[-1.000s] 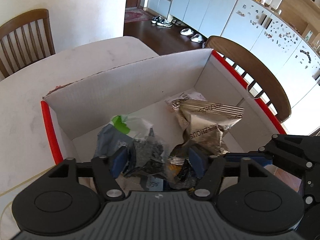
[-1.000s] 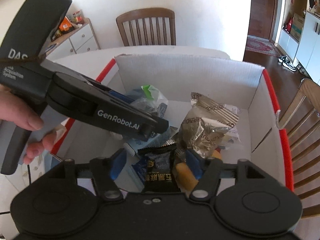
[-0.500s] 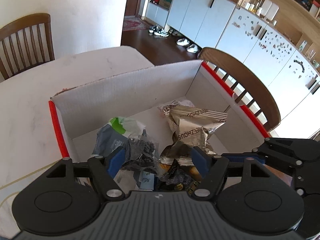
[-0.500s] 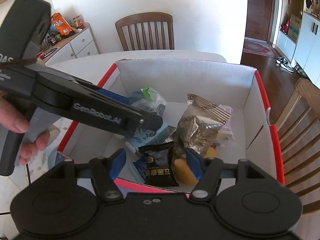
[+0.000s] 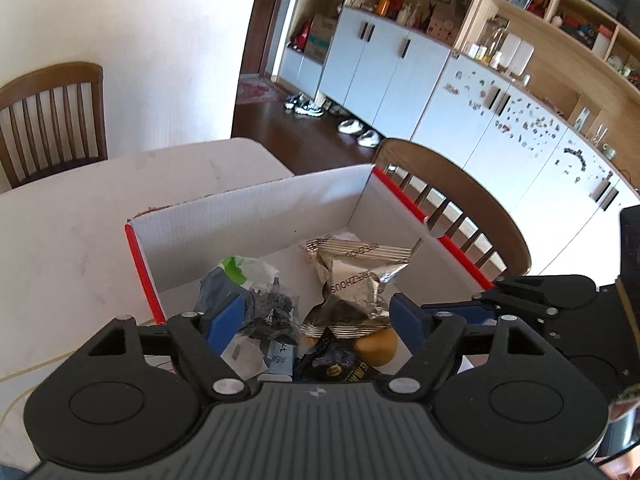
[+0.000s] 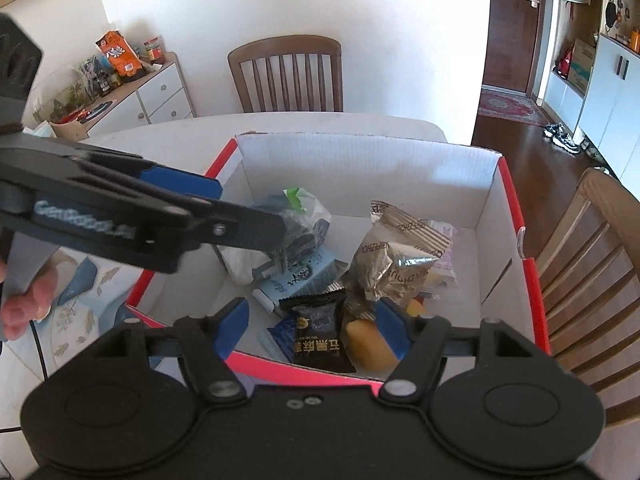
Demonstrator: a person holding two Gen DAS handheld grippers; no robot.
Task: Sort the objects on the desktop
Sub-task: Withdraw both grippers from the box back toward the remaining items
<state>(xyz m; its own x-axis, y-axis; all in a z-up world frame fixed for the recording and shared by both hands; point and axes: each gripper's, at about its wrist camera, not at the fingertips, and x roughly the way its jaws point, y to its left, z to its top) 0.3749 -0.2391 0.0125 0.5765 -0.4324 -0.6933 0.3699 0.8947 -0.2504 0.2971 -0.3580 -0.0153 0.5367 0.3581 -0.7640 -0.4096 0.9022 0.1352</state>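
White cabinets (image 5: 400,80) and open wooden shelving line the far wall of a kitchen-dining room, with a dark wooden door (image 6: 512,24) and shoes on the brown floor (image 5: 304,136). Wooden chairs (image 6: 286,76) stand around the pale desk (image 5: 72,224). On the desk sits a large cardboard box (image 6: 360,164), white inside and red outside, open at the top.

Inside the box lie the sorted things. A crinkled silver foil snack bag (image 6: 394,256) rests toward the right. A clear plastic bag with a green patch (image 6: 304,204) lies toward the back left, over dark contents. A pale blue carton with handwriting-style print (image 6: 306,276) lies near the middle. A black snack packet with Chinese characters (image 6: 320,332) leans against the near wall, just beside a yellow bun-like piece (image 6: 366,340). A small blue wrapper (image 6: 284,336) lies to the left of the black packet.

Both tools hang above the box's near edge. The left tongs (image 5: 314,322) are released, blue pads (image 5: 224,316) spread apart with nothing between them; in the right wrist view they reach in from the left, held by the left hand (image 6: 28,300). The right tongs (image 6: 312,326) are likewise spread wide and hold nothing.
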